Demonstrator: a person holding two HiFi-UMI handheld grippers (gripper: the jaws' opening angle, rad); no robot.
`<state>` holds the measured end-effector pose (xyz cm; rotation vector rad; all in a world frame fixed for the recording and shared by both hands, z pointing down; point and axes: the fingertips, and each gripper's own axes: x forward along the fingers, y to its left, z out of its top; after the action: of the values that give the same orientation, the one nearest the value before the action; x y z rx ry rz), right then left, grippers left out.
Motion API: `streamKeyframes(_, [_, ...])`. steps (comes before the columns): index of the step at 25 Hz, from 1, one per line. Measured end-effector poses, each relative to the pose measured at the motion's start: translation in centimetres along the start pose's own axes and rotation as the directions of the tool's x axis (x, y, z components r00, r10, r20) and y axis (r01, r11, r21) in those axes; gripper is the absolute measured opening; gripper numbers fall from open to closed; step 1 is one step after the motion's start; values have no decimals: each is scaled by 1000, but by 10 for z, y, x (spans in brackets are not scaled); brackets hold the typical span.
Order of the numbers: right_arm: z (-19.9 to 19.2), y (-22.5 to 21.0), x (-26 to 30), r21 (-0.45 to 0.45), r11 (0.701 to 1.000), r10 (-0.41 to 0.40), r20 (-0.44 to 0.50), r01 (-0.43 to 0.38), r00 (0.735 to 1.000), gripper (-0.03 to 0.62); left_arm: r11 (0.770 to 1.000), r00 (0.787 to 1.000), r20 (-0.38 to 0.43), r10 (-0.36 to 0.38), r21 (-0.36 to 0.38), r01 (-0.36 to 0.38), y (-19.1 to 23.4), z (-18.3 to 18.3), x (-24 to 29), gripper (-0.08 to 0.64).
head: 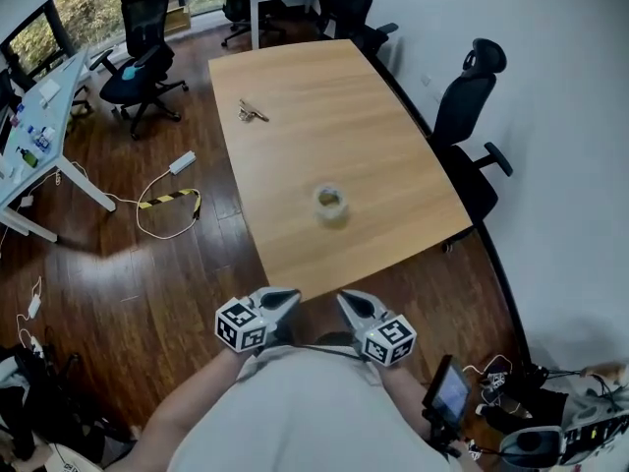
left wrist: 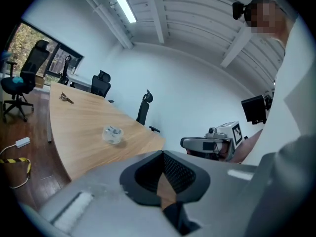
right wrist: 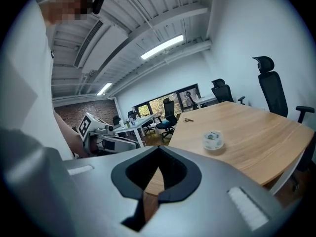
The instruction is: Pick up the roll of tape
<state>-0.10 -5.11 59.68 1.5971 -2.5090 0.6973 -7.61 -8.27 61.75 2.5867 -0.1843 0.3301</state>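
Pointing toward table — left claw, right claw (both shut).

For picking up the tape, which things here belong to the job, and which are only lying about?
For the job: roll of tape, table, left gripper, right gripper.
Lying about: keys, power strip, black chair.

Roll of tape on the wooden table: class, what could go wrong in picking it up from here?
The left gripper and right gripper are both shut; arriving unopened, either could knock the roll of tape away. It lies flat on the smooth table, so closing fingers might slide it.
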Motion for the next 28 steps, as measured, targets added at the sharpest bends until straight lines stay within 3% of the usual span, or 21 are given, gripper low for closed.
streamKeyframes(5, [9,-7,14,-8,1000,-23,-27,23,999,6,999,998,61,-33,-41,36,11,8,-11,6])
streamKeyframes(10, [12,-19,25,-7,1000,-14,-50,14,999,6,999,998,46,-49,-20,50,16,15,-3,6])
streamKeyframes(17, [20,-50,44,4,1000,31,-69,-31,997,6,999,999,20,41,2,-41,42,30,18,6])
streamKeyframes(21, [23,-84,46,13,1000,23,-93,-22,995,6,995,994,-46,94,40,-92,53,38,47,6])
streamKeyframes(28, [30,-129,51,34,998,57,-104,-54,993,6,979,966,-160,201,61,-194,88,48,105,6])
